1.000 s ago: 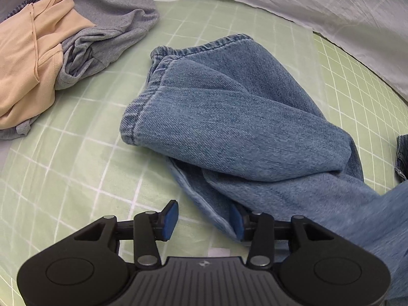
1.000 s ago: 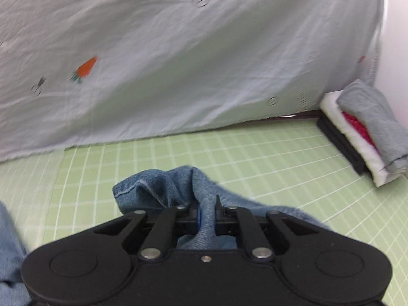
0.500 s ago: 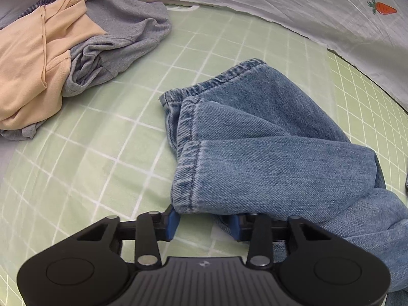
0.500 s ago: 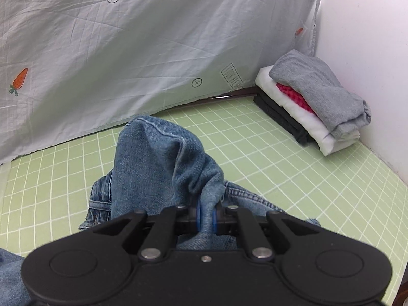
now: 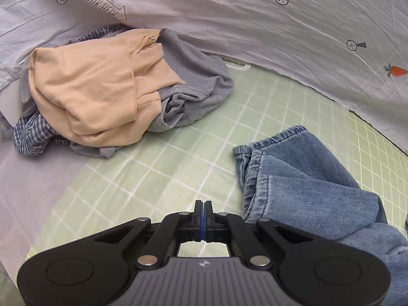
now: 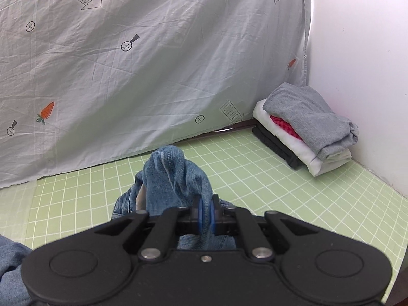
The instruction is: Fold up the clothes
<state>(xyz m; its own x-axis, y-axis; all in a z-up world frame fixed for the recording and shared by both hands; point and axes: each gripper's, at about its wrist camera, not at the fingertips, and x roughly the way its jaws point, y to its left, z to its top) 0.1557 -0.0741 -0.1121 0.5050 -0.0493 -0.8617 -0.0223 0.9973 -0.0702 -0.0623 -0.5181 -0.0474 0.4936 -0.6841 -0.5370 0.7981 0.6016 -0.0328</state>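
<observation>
Blue jeans (image 5: pixel 313 193) lie folded over on the green checked mat (image 5: pixel 158 168), their leg hems toward the left. My left gripper (image 5: pixel 203 207) is shut and empty, just left of the jeans and apart from them. My right gripper (image 6: pixel 205 213) is shut on a bunched fold of the jeans (image 6: pixel 176 176) and holds it up above the mat (image 6: pixel 255 183).
A heap of unfolded clothes, peach (image 5: pixel 94 94), grey (image 5: pixel 193 86) and blue plaid (image 5: pixel 30 137), lies at the back left. A folded stack (image 6: pixel 306 132) sits in the right corner by the white wall. A carrot-print sheet (image 6: pixel 153 63) hangs behind.
My left gripper has closed and drawn away leftward from the jeans' leg hems. My right gripper, still gripping the denim, has swung toward the folded stack, and the held fold now stands more bunched.
</observation>
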